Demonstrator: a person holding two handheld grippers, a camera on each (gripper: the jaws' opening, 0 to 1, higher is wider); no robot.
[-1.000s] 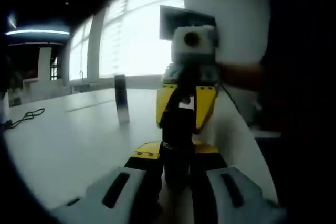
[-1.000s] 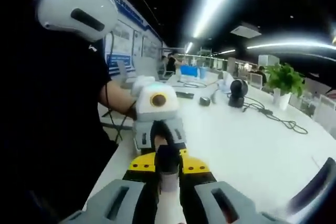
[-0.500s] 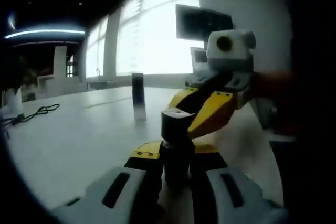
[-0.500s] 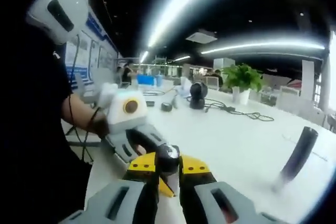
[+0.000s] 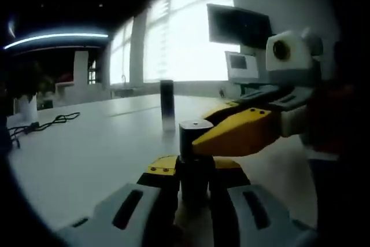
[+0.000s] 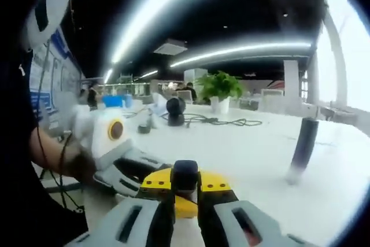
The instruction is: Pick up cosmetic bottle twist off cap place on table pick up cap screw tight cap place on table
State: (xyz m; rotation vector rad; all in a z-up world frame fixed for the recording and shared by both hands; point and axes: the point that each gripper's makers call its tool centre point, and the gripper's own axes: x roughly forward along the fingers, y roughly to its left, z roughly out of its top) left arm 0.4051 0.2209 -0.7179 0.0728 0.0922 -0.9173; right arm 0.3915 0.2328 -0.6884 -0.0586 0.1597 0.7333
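Observation:
My left gripper is shut on a dark cosmetic bottle, held upright above the white table. The right gripper comes in from the right, its yellow jaws lying sideways against the bottle's top. In the right gripper view my right gripper is shut on the dark round cap at the top of that bottle. The left gripper lies just left of and below it, with a person's hand behind it.
A second tall dark bottle stands alone on the table further out. A potted plant, a black round device and cables lie at the far side. The person's dark torso is close by.
The right gripper has swung around the bottle's top, from upright in front of it to lying sideways at the right. Both views have turned, so the standing bottle appears shifted.

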